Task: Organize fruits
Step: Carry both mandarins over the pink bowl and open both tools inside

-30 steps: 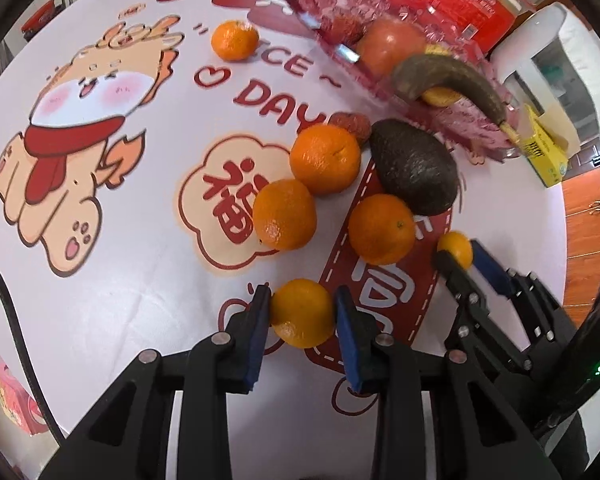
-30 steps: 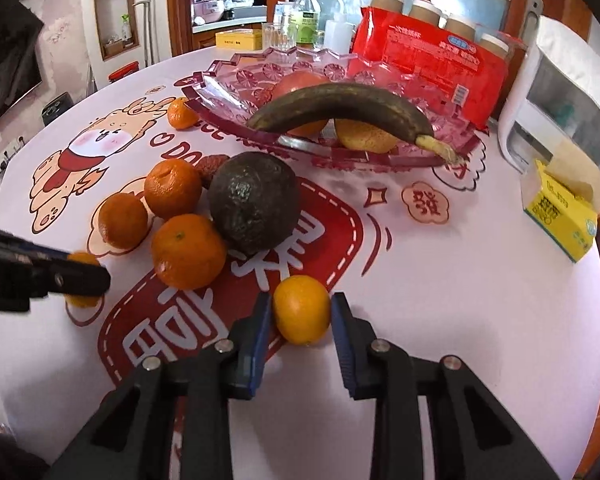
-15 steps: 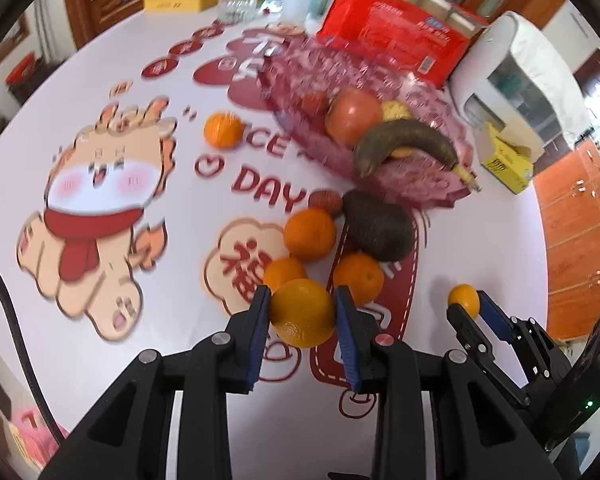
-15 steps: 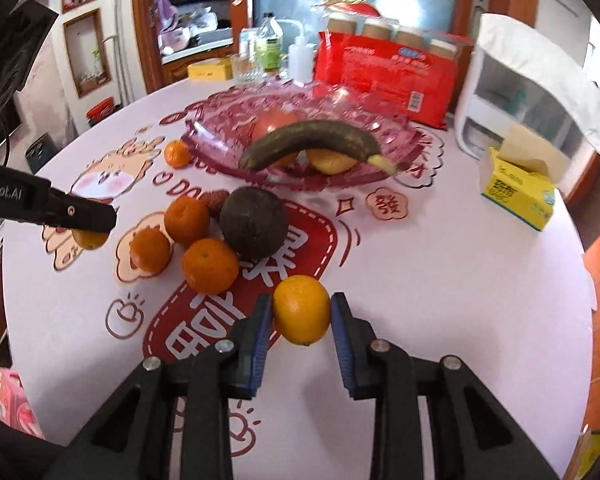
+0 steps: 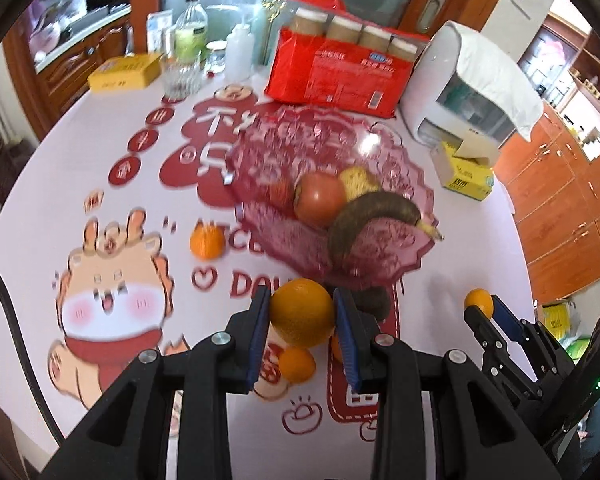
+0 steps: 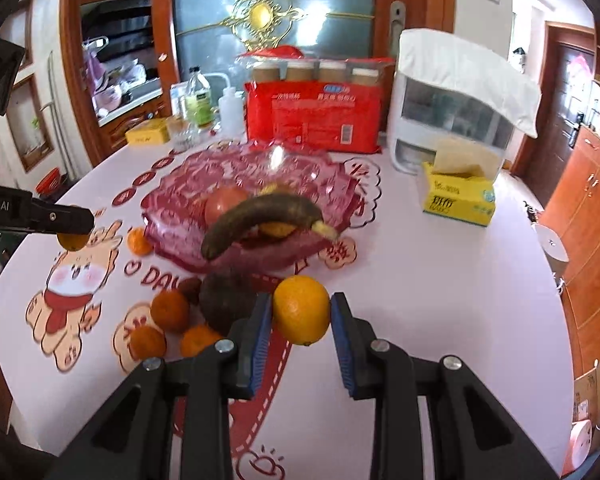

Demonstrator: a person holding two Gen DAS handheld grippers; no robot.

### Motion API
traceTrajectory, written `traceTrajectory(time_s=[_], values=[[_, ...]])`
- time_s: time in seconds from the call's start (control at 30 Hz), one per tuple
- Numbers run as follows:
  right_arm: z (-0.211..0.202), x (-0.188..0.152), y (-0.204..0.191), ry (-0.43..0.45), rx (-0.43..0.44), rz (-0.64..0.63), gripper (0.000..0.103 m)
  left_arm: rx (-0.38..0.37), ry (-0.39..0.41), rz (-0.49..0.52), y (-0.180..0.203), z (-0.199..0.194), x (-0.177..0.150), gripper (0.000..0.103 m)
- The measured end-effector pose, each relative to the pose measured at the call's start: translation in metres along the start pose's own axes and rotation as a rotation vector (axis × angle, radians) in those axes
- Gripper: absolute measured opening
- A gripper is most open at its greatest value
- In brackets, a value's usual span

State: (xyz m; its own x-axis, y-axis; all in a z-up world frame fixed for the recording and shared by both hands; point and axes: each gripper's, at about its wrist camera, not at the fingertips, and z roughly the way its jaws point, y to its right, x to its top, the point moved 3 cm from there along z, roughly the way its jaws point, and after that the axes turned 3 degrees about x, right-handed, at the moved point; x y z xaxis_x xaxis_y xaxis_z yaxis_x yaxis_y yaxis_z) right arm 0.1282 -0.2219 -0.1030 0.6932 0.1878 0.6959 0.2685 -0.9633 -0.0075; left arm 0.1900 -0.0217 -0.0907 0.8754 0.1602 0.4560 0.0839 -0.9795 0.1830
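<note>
both wrist views ride above the table (image 5: 472, 248), tilted down toward 12 o'clock; they share the pink dish (image 5: 332, 168) (image 6: 256, 184).

The black bar (image 6: 32, 214) at nine o'clock reads "obot.AI"; the tablecloth (image 6: 420, 280) shows "DA" at eight o'clock.

Left gripper (image 5: 302, 320) clamped on an orange (image 5: 302, 312), blue pads pressed to both its sides, held in the air above the cartoon-printed tablecloth (image 5: 148, 208), with small mandarins (image 5: 297, 365) on the cloth beneath it. Ahead, a pink glass fruit dish (image 5: 284, 152) holding a reddish round fruit (image 5: 320, 200), a yellow fruit (image 5: 358, 181) and a dark overripe banana (image 5: 374, 212); one loose mandarin (image 5: 207, 242) just beside the dish's near-left rim. Lower right, the right gripper (image 5: 485, 309) closed on a second orange (image 5: 478, 301), also off the table.
</note>
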Motion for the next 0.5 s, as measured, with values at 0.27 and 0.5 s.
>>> traceTrajectory(time_s=[0.27, 0.5], values=[[0.008, 0.028, -0.018, 0.035, -0.054, 0.000, 0.030, -0.025, 0.020, 0.090, -0.009, 0.009, 0.038, 0.030], [0.027, 0.041, -0.033, 0.039, -0.056, 0.006, 0.030, -0.063, 0.008, 0.136, -0.015, 0.032, 0.052, 0.030]])
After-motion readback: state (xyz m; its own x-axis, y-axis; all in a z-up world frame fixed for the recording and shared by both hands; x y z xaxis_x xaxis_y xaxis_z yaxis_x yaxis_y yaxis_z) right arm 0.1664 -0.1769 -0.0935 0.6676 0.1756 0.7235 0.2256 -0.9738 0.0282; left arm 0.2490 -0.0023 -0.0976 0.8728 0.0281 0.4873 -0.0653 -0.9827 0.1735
